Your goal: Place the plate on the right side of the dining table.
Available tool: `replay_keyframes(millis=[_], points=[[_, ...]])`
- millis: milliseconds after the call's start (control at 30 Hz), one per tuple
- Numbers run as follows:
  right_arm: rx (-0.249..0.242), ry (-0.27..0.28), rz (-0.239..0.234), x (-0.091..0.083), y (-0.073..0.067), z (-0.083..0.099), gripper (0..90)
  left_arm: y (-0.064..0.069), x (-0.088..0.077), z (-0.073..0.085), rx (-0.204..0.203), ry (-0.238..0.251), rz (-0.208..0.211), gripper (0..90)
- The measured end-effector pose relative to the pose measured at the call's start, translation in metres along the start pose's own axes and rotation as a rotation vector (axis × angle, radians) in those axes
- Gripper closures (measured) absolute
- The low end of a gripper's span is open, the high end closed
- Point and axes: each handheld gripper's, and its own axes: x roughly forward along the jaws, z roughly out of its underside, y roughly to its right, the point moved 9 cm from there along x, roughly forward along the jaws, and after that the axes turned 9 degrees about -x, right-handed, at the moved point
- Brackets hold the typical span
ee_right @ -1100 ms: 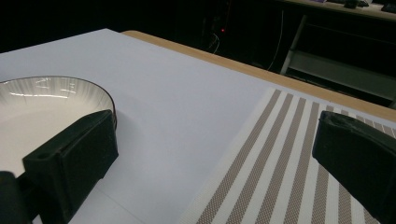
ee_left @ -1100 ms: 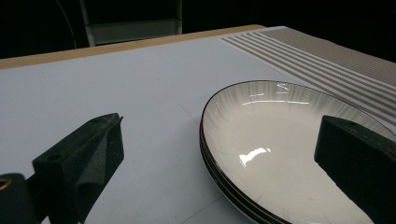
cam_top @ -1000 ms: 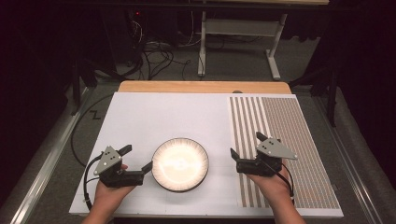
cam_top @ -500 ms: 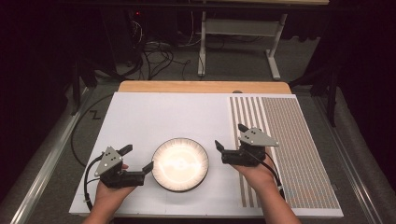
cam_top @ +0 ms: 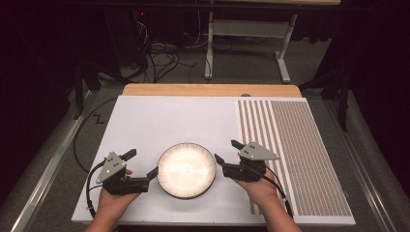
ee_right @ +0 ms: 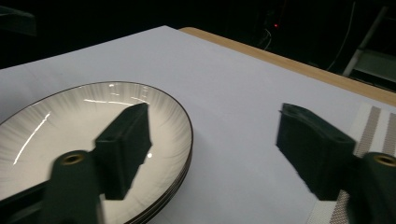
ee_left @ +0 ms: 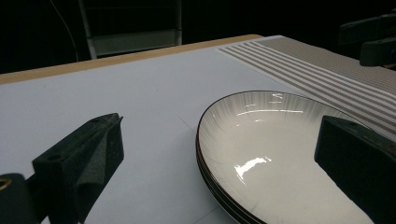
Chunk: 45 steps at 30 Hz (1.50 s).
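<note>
A stack of white plates with thin dark rims (cam_top: 186,170) sits on the white board near its front edge. My left gripper (cam_top: 141,163) stands open at the stack's left side. In the left gripper view (ee_left: 222,128) one jaw hangs over the top plate (ee_left: 266,140) and the other over the bare board. My right gripper (cam_top: 227,151) is at the stack's right side, open. Its jaws have just been closing. In the right gripper view (ee_right: 215,112) they straddle the plate rim (ee_right: 184,116) without pressing on it.
The white board (cam_top: 159,121) lies on a wooden table (cam_top: 208,90). A brown-and-white striped mat (cam_top: 295,154) covers the board's right part. Cables and a metal stand (cam_top: 241,29) are on the dark floor beyond the table.
My right gripper has moved left from the striped mat to the plates' right rim, and its jaws stand closer together. The left gripper has kept still.
</note>
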Motion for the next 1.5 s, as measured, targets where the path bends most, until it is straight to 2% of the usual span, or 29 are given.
replay_keyframes(millis=[67,167,267,333,367,433,467,500,533,567,667,700,800,933,967,1500], points=[[0.005,-0.017,-0.034,0.000,-0.004,0.003,37.7,0.000,-0.001,-0.001,0.003,0.004,0.000,2.0],[0.012,-0.033,-0.047,0.001,-0.007,0.006,42.8,0.000,-0.002,-0.001,0.001,0.006,0.002,2.0],[0.008,-0.036,-0.040,-0.001,-0.007,0.009,56.4,0.000,-0.001,-0.001,-0.001,0.005,0.003,2.0],[0.008,-0.048,-0.075,-0.001,-0.010,0.010,59.9,0.000,-0.002,-0.001,0.003,0.006,0.006,2.0],[0.011,-0.060,-0.109,-0.001,-0.013,0.012,65.0,0.001,-0.002,-0.002,0.007,0.006,0.005,2.0],[0.006,-0.067,-0.111,-0.001,-0.013,0.013,67.0,0.001,-0.002,-0.002,0.006,0.007,0.006,2.0],[-0.001,-0.072,-0.111,-0.001,-0.013,0.014,70.9,0.001,-0.002,-0.002,0.006,0.007,0.006,2.0],[-0.027,-0.085,-0.109,0.000,-0.015,0.015,78.9,0.001,-0.002,-0.002,0.007,0.007,0.007,2.0],[-0.027,-0.085,-0.109,0.000,-0.015,0.015,78.9,0.001,-0.002,-0.002,0.006,0.007,0.007,2.0],[-0.035,-0.101,-0.127,0.001,-0.018,0.017,87.6,0.001,-0.002,-0.002,0.006,0.006,0.008,2.0],[-0.054,-0.129,-0.141,0.003,-0.020,0.021,90.0,0.001,-0.002,-0.002,0.002,0.002,0.011,2.0],[-0.045,-0.153,-0.161,0.005,-0.022,0.024,90.0,0.001,-0.002,-0.002,0.000,0.003,0.011,2.0],[-0.033,-0.172,-0.185,0.006,-0.024,0.026,90.0,0.002,-0.003,-0.002,0.004,0.007,0.012,2.0],[-0.062,-0.211,-0.183,0.008,-0.027,0.028,90.0,0.001,-0.002,-0.003,0.000,0.008,0.010,2.0],[-0.091,-0.239,-0.163,0.010,-0.026,0.030,90.0,0.001,-0.002,-0.003,-0.002,0.008,0.010,2.0],[-0.124,-0.285,-0.180,0.015,-0.031,0.034,90.0,0.002,-0.003,-0.003,0.006,0.008,0.015,2.0]])
